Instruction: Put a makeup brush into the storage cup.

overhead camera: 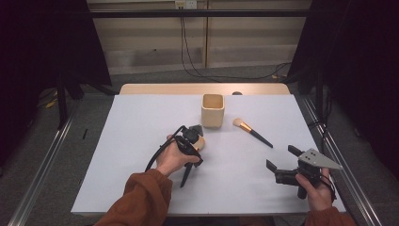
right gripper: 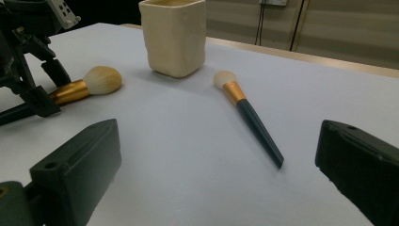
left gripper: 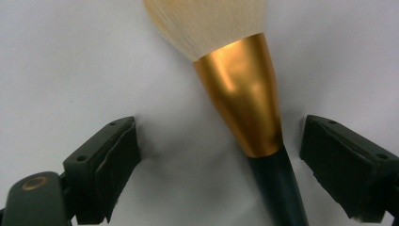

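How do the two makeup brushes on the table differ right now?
The large brush has a fat, round head; the small brush has a small, narrow one. The large brush lies between the open jaws of the left gripper, not yet pinched; the small brush lies alone, right of the cup. Their heads also point different ways. Both have pale bristles, a gold collar and a dark handle, and both lie flat on the table.
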### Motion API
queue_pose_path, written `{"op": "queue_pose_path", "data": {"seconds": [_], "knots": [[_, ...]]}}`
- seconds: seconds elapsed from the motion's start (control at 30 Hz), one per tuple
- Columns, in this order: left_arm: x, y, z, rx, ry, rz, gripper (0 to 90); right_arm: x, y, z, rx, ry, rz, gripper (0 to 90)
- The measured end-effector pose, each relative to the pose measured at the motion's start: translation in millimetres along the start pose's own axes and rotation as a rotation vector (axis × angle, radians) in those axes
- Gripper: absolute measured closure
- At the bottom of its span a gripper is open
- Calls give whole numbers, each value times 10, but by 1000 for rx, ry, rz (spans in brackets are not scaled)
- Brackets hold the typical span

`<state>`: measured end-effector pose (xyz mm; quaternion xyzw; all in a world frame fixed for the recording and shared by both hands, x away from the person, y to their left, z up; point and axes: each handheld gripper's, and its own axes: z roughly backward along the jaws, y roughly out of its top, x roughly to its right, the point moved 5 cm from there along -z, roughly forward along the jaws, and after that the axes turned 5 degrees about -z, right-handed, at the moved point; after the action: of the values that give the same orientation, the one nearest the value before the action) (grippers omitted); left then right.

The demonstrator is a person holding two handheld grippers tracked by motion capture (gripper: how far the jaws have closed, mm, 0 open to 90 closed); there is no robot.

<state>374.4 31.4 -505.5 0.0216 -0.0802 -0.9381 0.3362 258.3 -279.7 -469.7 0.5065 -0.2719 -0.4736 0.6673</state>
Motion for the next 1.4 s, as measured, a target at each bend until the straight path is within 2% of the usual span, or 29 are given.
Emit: {"op": "queue_pose_path", "data": {"seconds": [0.17, 0.27, 0.3, 0.33, 0.37, 0.4, 0.5, 0.77, 0.83, 0.87, 1.1, 1.23, 1.27, 1.4], "knots": [[5, -4, -1, -13, 7, 37, 122, 5, 0, 2, 0, -4, -5, 4], [24, -1, 12, -23, 16, 54, 155, 2, -2, 2, -2, -2, -3, 4], [29, 2, 16, -24, 12, 50, 196, 2, -2, 4, -1, -2, -3, 4], [40, 8, 24, -28, 4, 43, 196, 2, -2, 4, -1, -2, -3, 4], [59, 15, 31, -30, 11, 45, 254, 3, -2, 1, -1, -3, -3, 4], [68, 18, 37, -28, 6, 37, 254, 3, -2, 1, -1, -3, -3, 4], [104, 21, 55, -22, -7, 21, 339, 1, -7, -6, -7, -4, 4, 4], [109, 25, 73, -28, -16, 18, 448, 0, -5, -9, -7, 1, 1, 4], [106, 20, 79, -24, -12, 6, 485, 5, -5, -6, -6, -4, -3, 4], [108, 16, 86, -27, -16, 1, 546, 11, -10, -6, -9, -4, -3, 4], [98, 31, 90, -45, -28, -9, 618, 11, -12, -8, -11, -7, -5, 4], [82, 37, 89, -54, -38, -1, 648, 16, -12, -8, -13, -8, -8, 4], [62, 34, 91, -53, -39, 2, 701, 18, -12, -4, -11, -8, -11, 4], [50, 34, 92, -54, -40, 1, 714, 22, -14, -2, -10, -8, -11, 4]]}}
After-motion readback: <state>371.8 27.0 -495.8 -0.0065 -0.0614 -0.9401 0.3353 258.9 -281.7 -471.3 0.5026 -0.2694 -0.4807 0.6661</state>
